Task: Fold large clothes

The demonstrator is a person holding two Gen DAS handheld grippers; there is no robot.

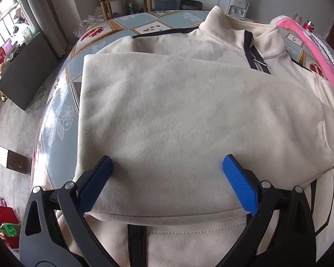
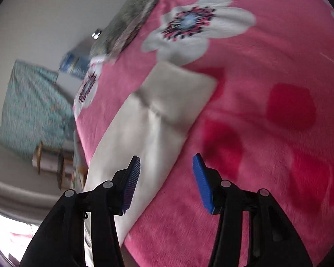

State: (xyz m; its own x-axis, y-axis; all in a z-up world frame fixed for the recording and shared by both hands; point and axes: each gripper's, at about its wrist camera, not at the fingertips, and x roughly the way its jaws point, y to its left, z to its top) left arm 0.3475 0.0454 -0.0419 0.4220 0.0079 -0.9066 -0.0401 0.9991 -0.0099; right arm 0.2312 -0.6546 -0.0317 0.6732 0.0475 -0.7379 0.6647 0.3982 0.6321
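Tabletop (image 1: 62,115) border beside folded jacket (image 1: 167,115) hem.

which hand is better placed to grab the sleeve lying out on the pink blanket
Right. The right gripper hangs open just above the cream sleeve stretched over the pink blanket. The left gripper sits open over the jacket's folded body, with the blanket far off at its view's edge.

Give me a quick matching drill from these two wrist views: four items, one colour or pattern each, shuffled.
Items:
1. fleece zip-neck pullover
2. fluffy blanket
3. glossy tablecloth
4. zipper tape on the collar

Colours:
A. black
B. pink with white flowers
C. cream
D. blue-grey with floral tiles

Pairs: 1-C, 2-B, 3-D, 4-A
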